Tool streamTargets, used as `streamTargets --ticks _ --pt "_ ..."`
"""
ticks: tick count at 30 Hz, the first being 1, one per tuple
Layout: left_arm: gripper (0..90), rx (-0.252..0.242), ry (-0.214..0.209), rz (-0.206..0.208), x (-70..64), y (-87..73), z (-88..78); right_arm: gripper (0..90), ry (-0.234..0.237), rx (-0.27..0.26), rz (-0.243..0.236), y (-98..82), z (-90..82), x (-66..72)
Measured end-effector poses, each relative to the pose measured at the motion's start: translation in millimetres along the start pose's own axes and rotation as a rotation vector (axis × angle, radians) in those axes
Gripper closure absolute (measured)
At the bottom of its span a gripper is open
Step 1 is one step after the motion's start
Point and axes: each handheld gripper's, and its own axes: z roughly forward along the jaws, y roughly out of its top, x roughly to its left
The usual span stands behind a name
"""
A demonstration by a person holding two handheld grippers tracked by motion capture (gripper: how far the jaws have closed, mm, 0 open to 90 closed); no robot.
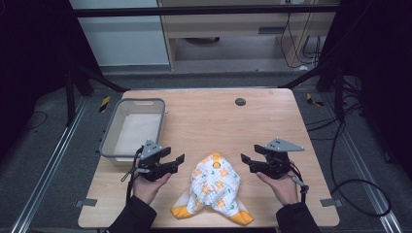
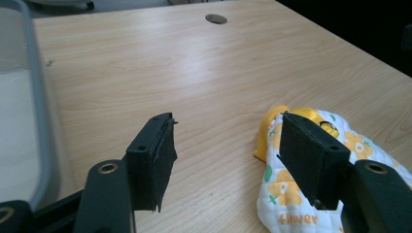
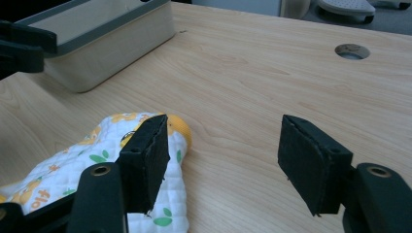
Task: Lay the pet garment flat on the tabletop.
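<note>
A small white baby garment (image 1: pixel 214 187) with orange flower print and orange trim lies crumpled on the wooden table (image 1: pixel 204 116), near its front edge. My left gripper (image 1: pixel 176 155) hovers just left of the garment, jaws open and pointing right toward it. My right gripper (image 1: pixel 248 154) hovers just right of it, jaws open and pointing left. In the left gripper view the garment (image 2: pixel 272 184) lies partly behind the right-hand jaw, and the gripper (image 2: pixel 226 121) holds nothing. In the right gripper view the garment (image 3: pixel 58 174) lies under the left-hand jaw, and the gripper (image 3: pixel 226 121) is empty.
A grey plastic bin (image 1: pixel 109 133) stands on the table's left side, seemingly empty, its rim (image 2: pixel 39 111) close beside my left gripper. A round cable hole (image 1: pixel 240 101) sits near the far edge. Black frame posts flank the table, and cables trail on the floor at the right.
</note>
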Motion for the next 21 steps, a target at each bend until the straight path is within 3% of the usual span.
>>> streamTargets --ticks 4,13,21 --pt "37.5 0.031 -0.006 0.019 -4.6 -3.8 9.4 36.3 0.011 0.032 -0.023 -4.3 8.3 3.8" --pt "39.9 0.082 -0.038 0.059 -14.5 -10.5 27.1 40.5 0.026 0.068 -0.004 -14.6 19.7 3.6" --pt "43.0 0.146 -0.052 0.088 -20.2 -20.1 41.2 42.8 0.056 0.134 -0.039 -24.9 34.7 11.4"
